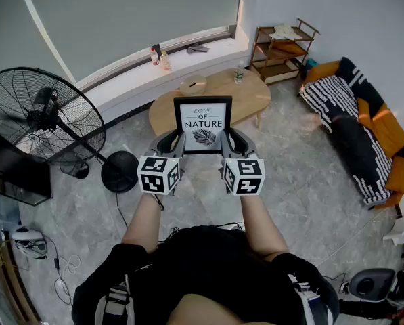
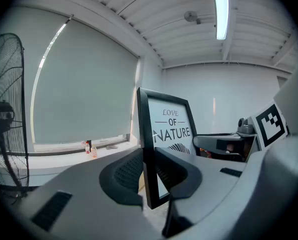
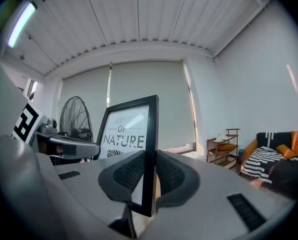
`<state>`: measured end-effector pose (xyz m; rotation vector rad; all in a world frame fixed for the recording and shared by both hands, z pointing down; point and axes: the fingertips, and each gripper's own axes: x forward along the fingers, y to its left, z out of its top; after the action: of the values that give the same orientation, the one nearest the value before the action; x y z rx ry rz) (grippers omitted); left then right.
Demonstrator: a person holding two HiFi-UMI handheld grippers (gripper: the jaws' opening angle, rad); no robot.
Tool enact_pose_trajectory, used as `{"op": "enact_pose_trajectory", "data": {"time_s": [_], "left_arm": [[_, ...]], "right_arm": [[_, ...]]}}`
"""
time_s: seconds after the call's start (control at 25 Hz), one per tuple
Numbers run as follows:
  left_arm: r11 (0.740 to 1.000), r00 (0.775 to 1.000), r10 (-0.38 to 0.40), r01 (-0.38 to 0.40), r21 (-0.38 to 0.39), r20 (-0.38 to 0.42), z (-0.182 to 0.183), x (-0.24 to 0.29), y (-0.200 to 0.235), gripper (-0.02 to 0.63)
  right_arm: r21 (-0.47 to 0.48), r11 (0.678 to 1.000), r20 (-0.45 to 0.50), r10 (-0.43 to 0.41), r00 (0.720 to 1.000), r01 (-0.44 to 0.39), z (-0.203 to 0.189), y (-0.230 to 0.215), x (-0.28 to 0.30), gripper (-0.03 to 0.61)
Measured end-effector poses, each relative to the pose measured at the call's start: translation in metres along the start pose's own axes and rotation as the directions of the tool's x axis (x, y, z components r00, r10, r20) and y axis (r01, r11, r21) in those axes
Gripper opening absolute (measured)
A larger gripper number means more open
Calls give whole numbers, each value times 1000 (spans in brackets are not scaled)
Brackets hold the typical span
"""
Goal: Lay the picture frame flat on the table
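Observation:
A black picture frame [image 1: 203, 124] with a white print reading "LOVE OF NATURE" is held upright in the air, in front of the oval wooden table [image 1: 249, 93]. My left gripper [image 1: 174, 143] is shut on the frame's left edge [image 2: 145, 149], its ribbed pads on both faces. My right gripper [image 1: 230, 141] is shut on the right edge [image 3: 150, 154] the same way. The print faces me in the head view. The frame's lower edge hangs above the grey floor, short of the table.
On the table stand a clear bottle [image 1: 239, 73] and a round wooden dish [image 1: 193, 84]. A big black floor fan [image 1: 42, 117] stands at the left, a wooden shelf [image 1: 283, 49] at the back right, a striped sofa [image 1: 354, 124] at the right. Small bottles [image 1: 160, 58] sit on the window ledge.

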<state>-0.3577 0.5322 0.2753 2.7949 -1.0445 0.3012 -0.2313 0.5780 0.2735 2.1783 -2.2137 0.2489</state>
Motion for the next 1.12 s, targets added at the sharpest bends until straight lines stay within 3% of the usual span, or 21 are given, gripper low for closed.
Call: {"op": "enact_pose_trajectory", "data": {"time_s": [0.76, 1.12], "left_arm": [[999, 998, -42, 41, 14, 43, 19, -27, 21, 89], [996, 995, -89, 89, 4, 52, 12, -45, 40, 87]], "right_arm": [[10, 1000, 34, -22, 999, 22, 17, 34, -5, 91], [5, 998, 31, -55, 998, 55, 11, 63, -8, 92]]}}
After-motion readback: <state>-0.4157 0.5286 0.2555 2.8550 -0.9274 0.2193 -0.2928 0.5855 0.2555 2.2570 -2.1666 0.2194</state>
